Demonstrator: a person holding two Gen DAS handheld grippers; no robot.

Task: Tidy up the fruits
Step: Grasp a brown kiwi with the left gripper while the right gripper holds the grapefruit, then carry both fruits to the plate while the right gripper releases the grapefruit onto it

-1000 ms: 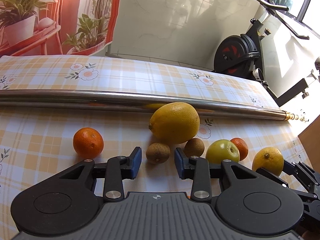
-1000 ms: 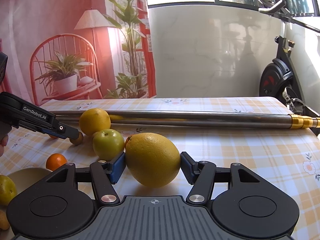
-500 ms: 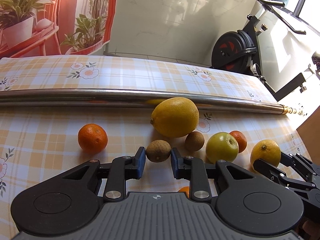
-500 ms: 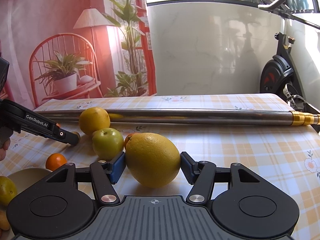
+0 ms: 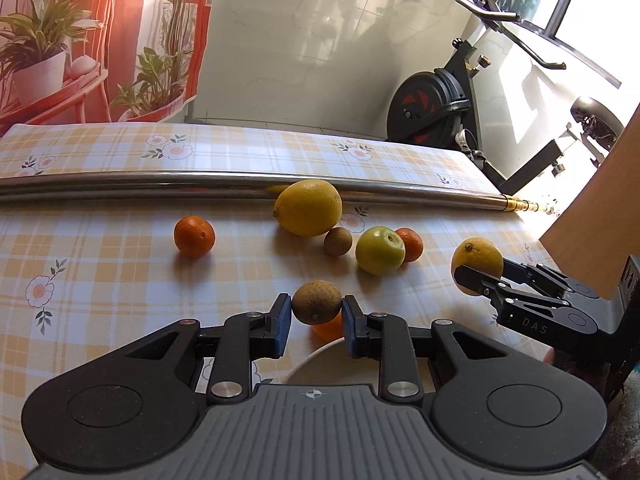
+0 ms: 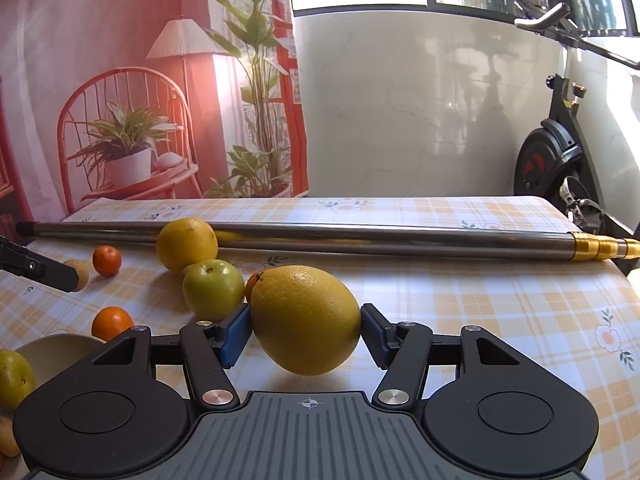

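Note:
My left gripper [image 5: 316,314] is shut on a small brown kiwi-like fruit [image 5: 316,302] and holds it above the table, over the rim of a cream bowl [image 5: 320,364]. My right gripper [image 6: 306,332] is shut on a large yellow lemon [image 6: 306,318], lifted slightly; it also shows in the left wrist view [image 5: 478,266]. On the checked tablecloth lie another big lemon [image 5: 308,208], a second brown fruit [image 5: 338,241], a green apple [image 5: 380,250], and small oranges [image 5: 194,237] [image 5: 412,244].
A long steel pole [image 5: 200,184] lies across the table behind the fruit. The cream bowl [image 6: 56,354] at the near left holds a green fruit [image 6: 14,374]; an orange [image 6: 112,322] sits beside it. An exercise bike [image 5: 436,108] stands beyond the table's right end.
My left gripper closed on the brown fruit, lifted it and drew it back over the bowl. My right gripper kept its hold on the lemon and rose a little.

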